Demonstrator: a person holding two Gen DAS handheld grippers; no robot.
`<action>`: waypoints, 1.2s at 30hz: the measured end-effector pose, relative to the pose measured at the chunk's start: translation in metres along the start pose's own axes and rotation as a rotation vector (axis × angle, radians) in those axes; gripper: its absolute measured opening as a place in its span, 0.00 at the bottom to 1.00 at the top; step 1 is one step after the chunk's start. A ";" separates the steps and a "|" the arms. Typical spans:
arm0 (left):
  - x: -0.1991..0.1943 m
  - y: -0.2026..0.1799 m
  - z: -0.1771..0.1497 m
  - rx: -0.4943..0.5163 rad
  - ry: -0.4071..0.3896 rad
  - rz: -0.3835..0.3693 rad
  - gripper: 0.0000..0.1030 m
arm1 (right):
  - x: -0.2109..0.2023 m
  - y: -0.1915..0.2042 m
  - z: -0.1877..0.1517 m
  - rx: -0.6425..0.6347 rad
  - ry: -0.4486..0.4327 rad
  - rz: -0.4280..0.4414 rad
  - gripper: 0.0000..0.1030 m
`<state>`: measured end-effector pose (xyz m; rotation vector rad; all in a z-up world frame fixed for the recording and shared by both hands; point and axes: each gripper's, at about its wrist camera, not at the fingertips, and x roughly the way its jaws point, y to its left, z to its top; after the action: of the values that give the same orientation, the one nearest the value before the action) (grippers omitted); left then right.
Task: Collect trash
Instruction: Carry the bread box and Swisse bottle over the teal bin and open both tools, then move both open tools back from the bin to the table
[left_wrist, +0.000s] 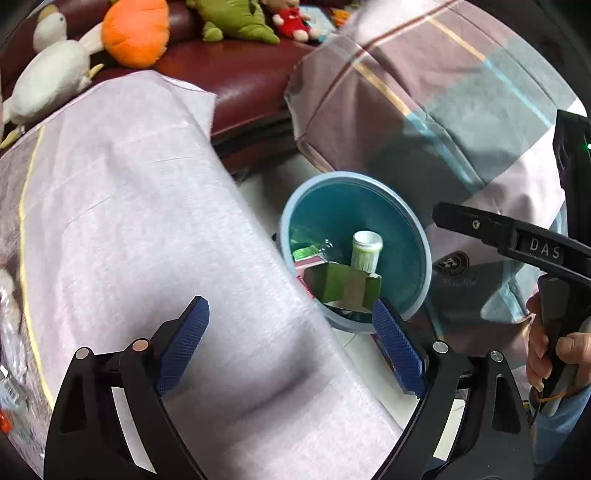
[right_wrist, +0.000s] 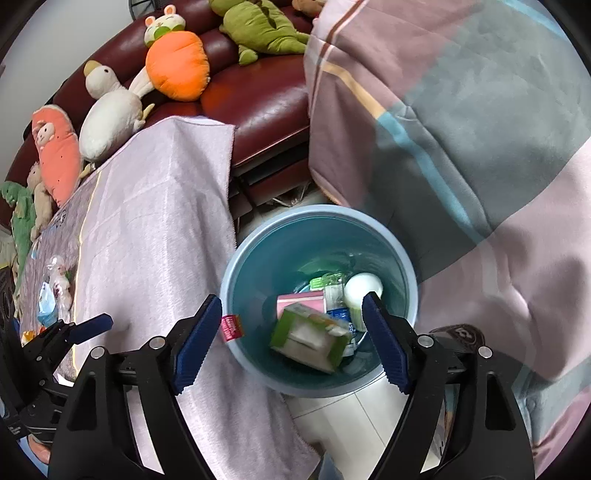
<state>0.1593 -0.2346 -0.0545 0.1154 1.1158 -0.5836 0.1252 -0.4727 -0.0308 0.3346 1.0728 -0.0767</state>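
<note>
Both the right gripper (right_wrist: 291, 339) and the left gripper (left_wrist: 291, 343) are held spread wide, nothing between their pads. Below them, the green carton (right_wrist: 310, 341) lies in the blue bin (right_wrist: 391, 229) by the table's corner. It is judged light and crushable, best pinched across its flat sides. Wrappers (right_wrist: 51, 291) remain farther along the table (right_wrist: 147, 206).

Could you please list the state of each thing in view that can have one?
Left gripper: open, holding nothing.
Right gripper: open, holding nothing, above the bin.
Blue bin: upright, no lid, partly filled.
Green box: in the bin, tilted.
White bottle: in the bin, capped.
Pink wrapper: at the bin's rim.
Plastic wrappers: on the table, uncollected.
</note>
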 end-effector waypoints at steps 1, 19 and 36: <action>-0.005 0.005 -0.003 -0.010 -0.007 0.001 0.88 | -0.002 0.005 -0.001 -0.007 0.001 -0.002 0.73; -0.093 0.111 -0.077 -0.167 -0.114 0.083 0.89 | -0.029 0.127 -0.039 -0.194 0.006 0.036 0.74; -0.129 0.249 -0.133 -0.227 -0.114 0.283 0.89 | -0.001 0.232 -0.066 -0.319 0.092 0.061 0.74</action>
<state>0.1350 0.0748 -0.0510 0.0412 1.0249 -0.2061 0.1206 -0.2326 -0.0053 0.0833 1.1451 0.1648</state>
